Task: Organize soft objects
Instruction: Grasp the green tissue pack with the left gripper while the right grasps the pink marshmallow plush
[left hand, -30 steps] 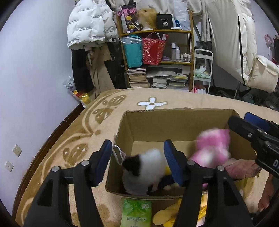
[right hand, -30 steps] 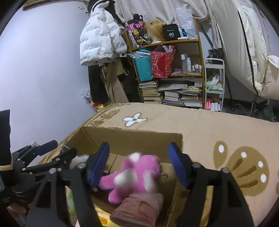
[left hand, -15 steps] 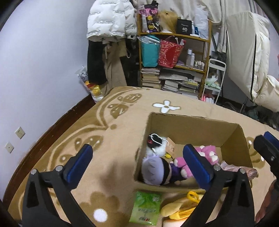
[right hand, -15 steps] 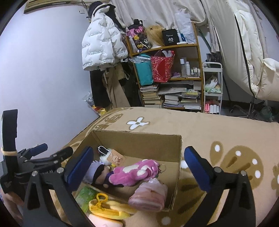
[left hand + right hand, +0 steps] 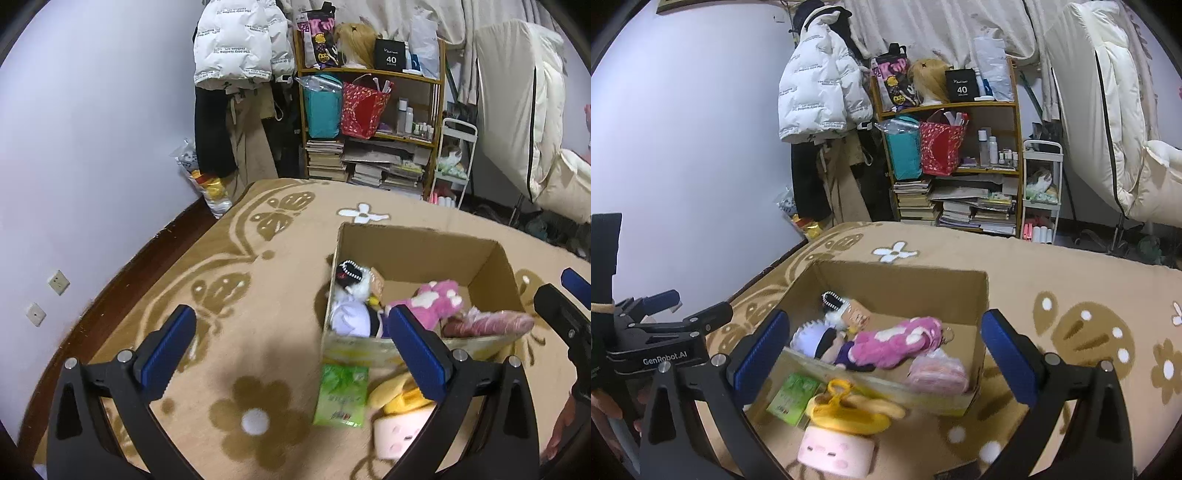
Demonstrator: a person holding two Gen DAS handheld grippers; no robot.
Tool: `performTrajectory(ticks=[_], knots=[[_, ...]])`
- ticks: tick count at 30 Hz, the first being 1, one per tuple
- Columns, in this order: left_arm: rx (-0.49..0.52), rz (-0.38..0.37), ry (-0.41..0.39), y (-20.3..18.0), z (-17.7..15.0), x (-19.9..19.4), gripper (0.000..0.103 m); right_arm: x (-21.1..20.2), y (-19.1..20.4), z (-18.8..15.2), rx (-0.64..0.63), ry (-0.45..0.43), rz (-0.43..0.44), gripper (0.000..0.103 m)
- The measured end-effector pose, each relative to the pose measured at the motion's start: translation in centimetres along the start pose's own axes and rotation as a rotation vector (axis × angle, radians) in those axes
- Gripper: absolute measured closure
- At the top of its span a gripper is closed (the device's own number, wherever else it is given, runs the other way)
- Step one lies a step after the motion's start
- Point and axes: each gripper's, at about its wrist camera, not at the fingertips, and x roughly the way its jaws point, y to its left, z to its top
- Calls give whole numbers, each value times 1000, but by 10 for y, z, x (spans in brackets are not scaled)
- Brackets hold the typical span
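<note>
On my feed the cardboard box [image 5: 798, 286] sits on the patterned blanket [image 5: 1052, 273]. Inside it lie a doll [image 5: 816, 338] at left, a plush toy [image 5: 897, 341] beside it, a pouch [image 5: 938, 371] at right. Before the box — a packet [image 5: 792, 397], a banana-shaped plush [image 5: 849, 410], a block plush [image 5: 834, 448]. Behind stands a shelf [image 5: 1015, 147].

Pale lilac wall [image 5: 92, 129] on left w/ two white wall sockets [image 5: 58, 282] low down, dark wood skirting [image 5: 147, 254] along the floor. Tan blanket [image 5: 229, 295] w/ brown butterfly & flower print covers foreground. Back wall: wooden shelf unit [image 5: 960, 162] crammed w/ bags, bottles, stacked books. White puffer jacket [image 5: 816, 92] hangs beside it, left. White narrow cart [image 5: 1041, 192] right of shelf. Cream duvet [image 5: 1108, 110] draped at right, pale curtains [image 5: 923, 26] behind. Even indoor light
</note>
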Motion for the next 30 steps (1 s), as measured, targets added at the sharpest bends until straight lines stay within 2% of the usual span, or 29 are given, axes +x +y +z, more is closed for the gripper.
performTrajectory(ticks=[5,10,19,30], knots=[[1,6,6,6,-9,-8,1,-5,11,-15,-15,22,4,0],[-10,-15,52,10,-20,0,1,-5,17,-30,-13,53,6,0],[-9,-34,174,10,-40,31,1,8,20,-58,8,131,29,0],[26,-50,297,-1,-58,71,1,46,25,-95,32,273,69,0]])
